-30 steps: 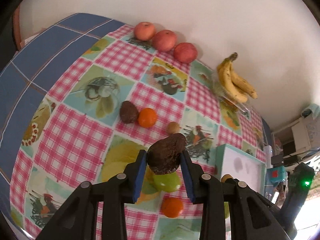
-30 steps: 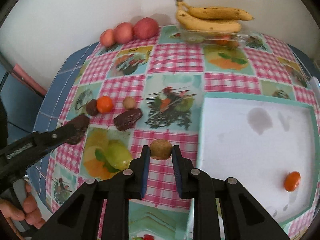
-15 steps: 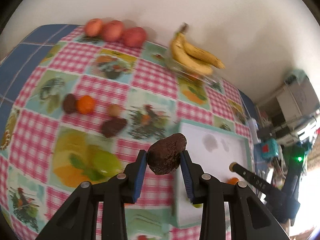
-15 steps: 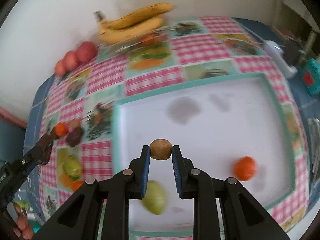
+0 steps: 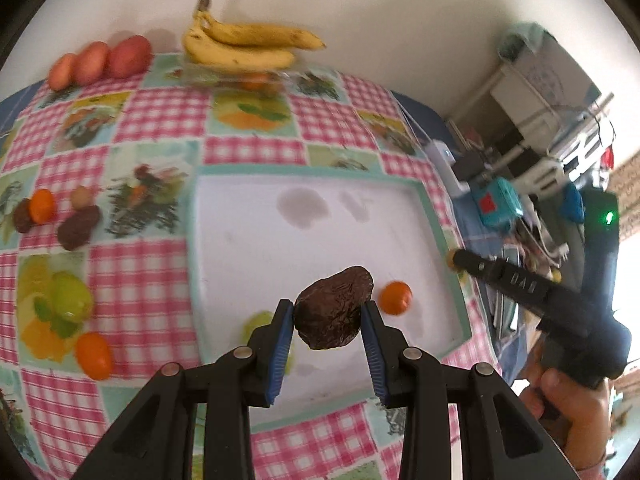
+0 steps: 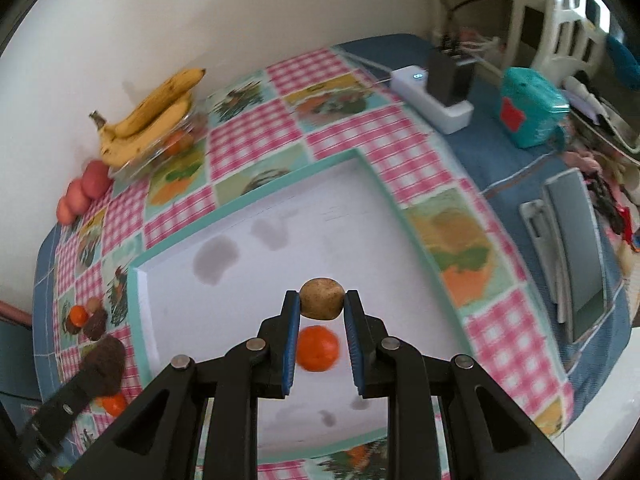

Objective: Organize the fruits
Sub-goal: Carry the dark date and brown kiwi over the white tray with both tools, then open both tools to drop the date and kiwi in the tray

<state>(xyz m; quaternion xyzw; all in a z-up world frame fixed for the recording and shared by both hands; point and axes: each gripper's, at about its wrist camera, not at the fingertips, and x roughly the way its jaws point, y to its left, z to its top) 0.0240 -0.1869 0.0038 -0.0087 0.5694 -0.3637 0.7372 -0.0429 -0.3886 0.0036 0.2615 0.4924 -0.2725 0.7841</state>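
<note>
My left gripper [image 5: 327,312] is shut on a dark wrinkled fruit [image 5: 334,316], held above the near part of the white tray with a teal rim [image 5: 191,240]. An orange [image 5: 395,298] lies in the tray just right of it, and a green fruit [image 5: 256,322] shows partly behind the left finger. My right gripper [image 6: 322,298] is shut on a small brown fruit [image 6: 322,300] over the tray's [image 6: 248,199] middle, directly above the orange [image 6: 318,349]. It also shows from the side, the right gripper [image 5: 500,276], over the tray's right rim.
Left of the tray on the checked cloth lie two dark fruits [image 5: 78,226], an orange [image 5: 42,206], a green fruit [image 5: 72,300] and another orange [image 5: 94,354]. Bananas [image 5: 240,46] and red apples [image 5: 100,62] sit by the wall. A white box [image 6: 432,92] and teal box [image 6: 532,108] stand right.
Both grippers have swung right from the loose fruit on the cloth to above the white tray, each still carrying its fruit. Both views have rolled.
</note>
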